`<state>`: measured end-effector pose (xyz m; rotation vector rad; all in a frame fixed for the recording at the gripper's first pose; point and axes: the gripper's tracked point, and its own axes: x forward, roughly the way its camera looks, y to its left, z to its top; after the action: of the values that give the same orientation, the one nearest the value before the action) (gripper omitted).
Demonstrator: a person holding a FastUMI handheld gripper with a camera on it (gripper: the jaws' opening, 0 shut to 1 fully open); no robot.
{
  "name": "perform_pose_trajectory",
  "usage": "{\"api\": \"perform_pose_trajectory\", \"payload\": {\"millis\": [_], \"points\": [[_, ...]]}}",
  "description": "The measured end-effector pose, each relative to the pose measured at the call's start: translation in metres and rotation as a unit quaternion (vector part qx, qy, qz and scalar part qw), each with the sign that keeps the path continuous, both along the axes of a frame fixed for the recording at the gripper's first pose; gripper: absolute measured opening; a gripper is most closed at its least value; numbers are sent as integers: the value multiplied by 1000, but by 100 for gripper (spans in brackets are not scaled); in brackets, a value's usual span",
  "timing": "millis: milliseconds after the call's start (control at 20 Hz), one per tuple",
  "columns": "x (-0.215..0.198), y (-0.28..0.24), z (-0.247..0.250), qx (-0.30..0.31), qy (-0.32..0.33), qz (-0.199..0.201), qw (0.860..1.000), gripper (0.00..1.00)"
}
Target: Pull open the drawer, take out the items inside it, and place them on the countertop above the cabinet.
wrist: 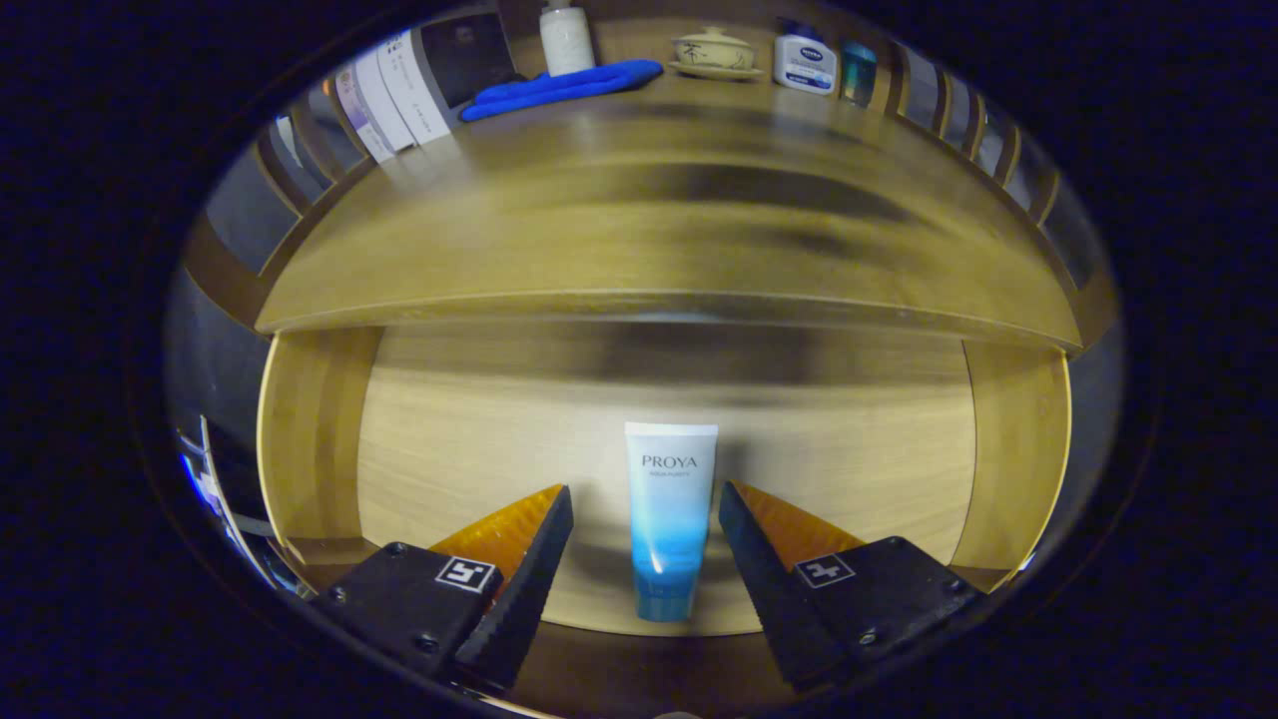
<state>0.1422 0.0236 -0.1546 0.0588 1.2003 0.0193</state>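
Observation:
The wooden drawer stands pulled open below the countertop. A white-to-blue tube lies flat on the drawer floor, its blue cap toward me. My gripper hangs open over the drawer, one finger on each side of the tube, with a gap between each finger and the tube. Neither finger touches it.
At the back of the countertop lie a blue cloth, a white bottle, a lidded ceramic bowl, a small white-and-blue bottle and a teal jar. White boxes stand at its back left. The drawer's side walls flank the tube.

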Motion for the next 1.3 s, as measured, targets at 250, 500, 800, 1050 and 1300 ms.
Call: {"api": "perform_pose_trajectory", "payload": {"millis": [250,500,800,1050,1300], "points": [[-10,5,-12,-18,46,-10,999,89],[-9,2,-15,-26,40,-27,998,58],[-23,3,16,-13,7,-14,1000,47],[-29,6,58,-5,-28,-6,1000,47],[-24,4,102,10,-57,-2,998,47]]}}
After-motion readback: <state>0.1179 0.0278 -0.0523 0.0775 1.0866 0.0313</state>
